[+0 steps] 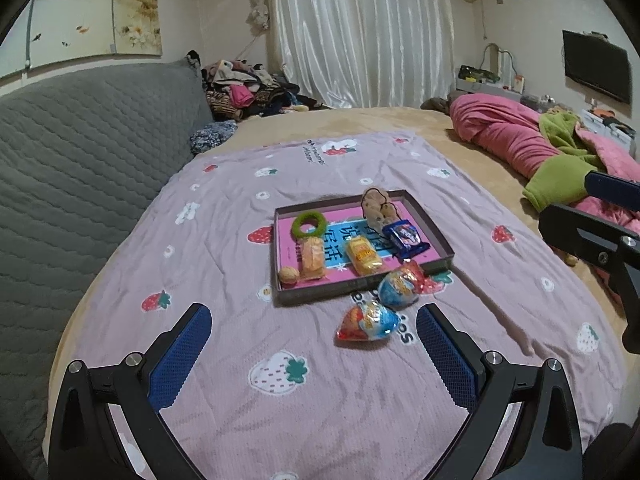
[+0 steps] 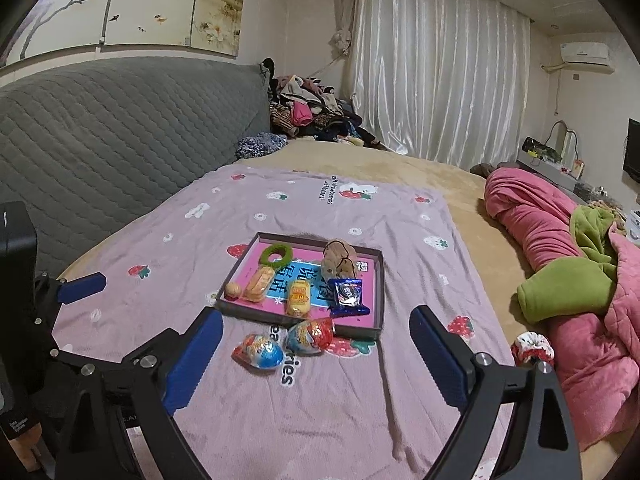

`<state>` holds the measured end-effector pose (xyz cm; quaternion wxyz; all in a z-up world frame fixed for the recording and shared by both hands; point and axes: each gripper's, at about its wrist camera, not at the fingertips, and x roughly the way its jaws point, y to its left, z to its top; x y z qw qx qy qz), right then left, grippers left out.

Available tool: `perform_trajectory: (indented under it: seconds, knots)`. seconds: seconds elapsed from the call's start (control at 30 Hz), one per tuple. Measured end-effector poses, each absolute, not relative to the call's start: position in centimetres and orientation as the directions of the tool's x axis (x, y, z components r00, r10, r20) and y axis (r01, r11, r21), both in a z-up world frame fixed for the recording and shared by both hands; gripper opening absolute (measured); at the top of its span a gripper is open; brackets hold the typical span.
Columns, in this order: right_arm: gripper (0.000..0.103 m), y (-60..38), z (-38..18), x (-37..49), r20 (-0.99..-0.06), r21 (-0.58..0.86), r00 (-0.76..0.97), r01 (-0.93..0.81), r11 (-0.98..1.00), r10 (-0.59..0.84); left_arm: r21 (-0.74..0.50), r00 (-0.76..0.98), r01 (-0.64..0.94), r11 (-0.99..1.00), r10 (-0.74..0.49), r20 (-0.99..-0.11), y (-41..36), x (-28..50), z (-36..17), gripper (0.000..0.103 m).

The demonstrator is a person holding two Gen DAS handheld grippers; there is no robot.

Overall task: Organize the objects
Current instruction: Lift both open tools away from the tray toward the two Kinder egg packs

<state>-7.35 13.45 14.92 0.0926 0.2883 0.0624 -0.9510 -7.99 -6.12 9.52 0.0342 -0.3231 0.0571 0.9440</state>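
A shallow dark box tray (image 1: pixel 436 227) (image 2: pixel 380 280) with a pink liner lies on the lilac strawberry blanket. Inside it sit a green ring (image 1: pixel 309 226) (image 2: pixel 274 256), a walnut (image 1: pixel 289 275) (image 2: pixel 233 289), an orange snack pack (image 1: pixel 312 256) (image 2: pixel 259 282), a yellow snack pack (image 1: pixel 363 256) (image 2: pixel 298 298), a blue wrapped biscuit (image 1: pixel 405 237) (image 2: pixel 348 294) and a brown plush toy (image 1: pixel 377 204) (image 2: pixel 339 258). Two foil-wrapped eggs lie on the blanket in front of the tray (image 1: pixel 367 322) (image 1: pixel 400 283) (image 2: pixel 259 350) (image 2: pixel 310 335). My left gripper (image 1: pixel 314 320) is open, just short of the nearer egg. My right gripper (image 2: pixel 316 322) is open, above the eggs.
The blanket (image 1: pixel 280 420) covers a tan bed. A grey quilted headboard (image 1: pixel 80 152) runs along the left. Pink and green bedding (image 2: pixel 560 264) is heaped at the right, with a red-and-white scrunchie (image 2: pixel 534 349) beside it. Clothes pile up at the far corner (image 1: pixel 248 88).
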Motion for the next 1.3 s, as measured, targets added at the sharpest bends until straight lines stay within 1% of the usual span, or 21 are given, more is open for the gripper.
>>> perform_trajectory:
  seconds: [0.83,1.3]
  knots:
    - [0.095,14.9,12.0,-3.4,-0.611,-0.055,-0.782,0.199,-0.978,-0.124,0.101,-0.768,-0.135,-0.986,0.039,-0.639,-3.5,-3.4,6.7,0.102]
    - [0.095,15.1,10.2,-4.4,-0.635,-0.050,-0.763,0.199,-0.979,-0.123,0.096,-0.749,-0.142,-0.985,0.044,-0.661,-3.2,-4.0,4.9,0.102]
